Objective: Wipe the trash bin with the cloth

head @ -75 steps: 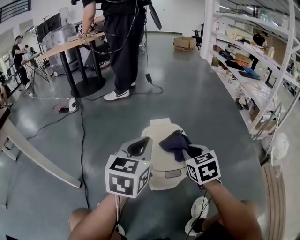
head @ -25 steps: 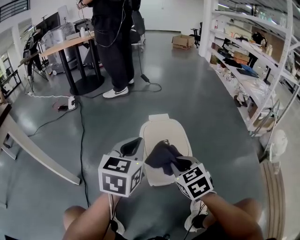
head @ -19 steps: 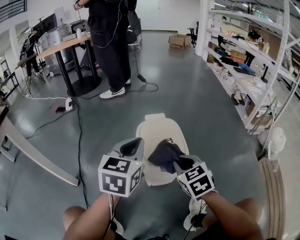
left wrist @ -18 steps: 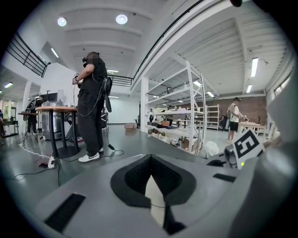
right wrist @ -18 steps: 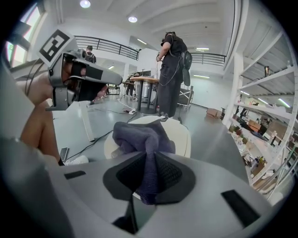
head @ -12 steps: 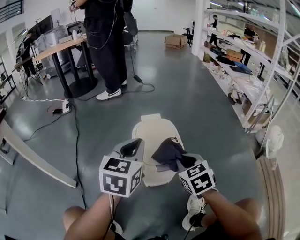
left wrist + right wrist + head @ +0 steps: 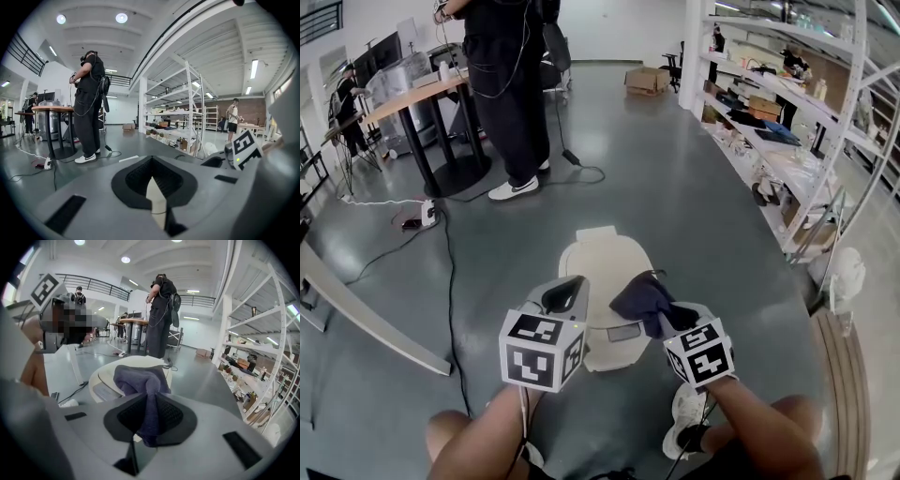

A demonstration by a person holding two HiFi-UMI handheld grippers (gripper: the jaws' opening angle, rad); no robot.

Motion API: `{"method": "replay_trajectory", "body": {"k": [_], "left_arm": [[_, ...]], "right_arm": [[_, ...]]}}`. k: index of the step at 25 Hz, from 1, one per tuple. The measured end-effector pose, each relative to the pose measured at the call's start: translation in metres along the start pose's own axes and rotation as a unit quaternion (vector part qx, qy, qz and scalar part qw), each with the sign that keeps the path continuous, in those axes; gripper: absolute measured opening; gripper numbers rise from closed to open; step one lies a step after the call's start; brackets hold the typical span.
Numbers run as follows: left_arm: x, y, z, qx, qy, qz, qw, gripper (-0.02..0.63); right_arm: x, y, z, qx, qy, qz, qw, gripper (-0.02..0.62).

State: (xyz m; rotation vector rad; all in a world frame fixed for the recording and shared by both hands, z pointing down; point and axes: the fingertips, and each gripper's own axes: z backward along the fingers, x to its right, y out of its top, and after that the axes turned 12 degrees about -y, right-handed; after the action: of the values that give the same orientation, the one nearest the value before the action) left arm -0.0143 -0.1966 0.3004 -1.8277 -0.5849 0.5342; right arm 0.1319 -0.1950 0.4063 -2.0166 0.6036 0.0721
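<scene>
My right gripper (image 7: 667,321) (image 7: 149,427) has its jaws clenched on the cloth (image 7: 643,296) (image 7: 139,378); the dark fabric runs up through the jaws as a narrow pinched fold, and the loose bunch spreads out past them; that bunch lies over the right side of the bin (image 7: 598,267) (image 7: 104,375), on its cream lid, though I cannot tell how hard it presses; the bin stands on the grey floor (image 7: 694,206) straight in front of me, lid closed, with its far end pointing away from me.

My left gripper (image 7: 565,293) (image 7: 153,197) hangs at the lid's left edge, apart from the cloth; its jaws are drawn together on nothing, with only a thin pale sliver showing between them.

My white shoe (image 7: 686,411) sits on the floor just below the right gripper; beyond the bin a person (image 7: 504,84) in black stands with a foot near a cable (image 7: 581,169); shelves (image 7: 787,112) run along the right side, well apart from the bin.
</scene>
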Motion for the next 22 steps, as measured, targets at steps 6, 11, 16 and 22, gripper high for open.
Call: {"method": "replay_trajectory", "body": {"k": [6, 11, 16, 22], "left_arm": [[-0.007, -0.004, 0.017, 0.011, 0.018, 0.016, 0.9996, 0.000], [-0.010, -0.007, 0.047, 0.031, 0.046, 0.047, 0.9974, 0.000], [-0.005, -0.004, 0.074, 0.045, 0.071, 0.029, 0.9960, 0.000], [0.014, -0.016, 0.091, 0.034, 0.079, -0.035, 0.9956, 0.000]], "right_arm": [[-0.012, 0.035, 0.024, 0.072, 0.011, -0.024, 0.997, 0.052], [-0.028, 0.043, 0.045, 0.088, 0.028, -0.063, 0.994, 0.052], [-0.055, 0.053, 0.071, 0.114, 0.041, -0.057, 0.991, 0.052], [-0.094, 0.029, 0.087, 0.114, 0.069, -0.042, 0.990, 0.052]]}}
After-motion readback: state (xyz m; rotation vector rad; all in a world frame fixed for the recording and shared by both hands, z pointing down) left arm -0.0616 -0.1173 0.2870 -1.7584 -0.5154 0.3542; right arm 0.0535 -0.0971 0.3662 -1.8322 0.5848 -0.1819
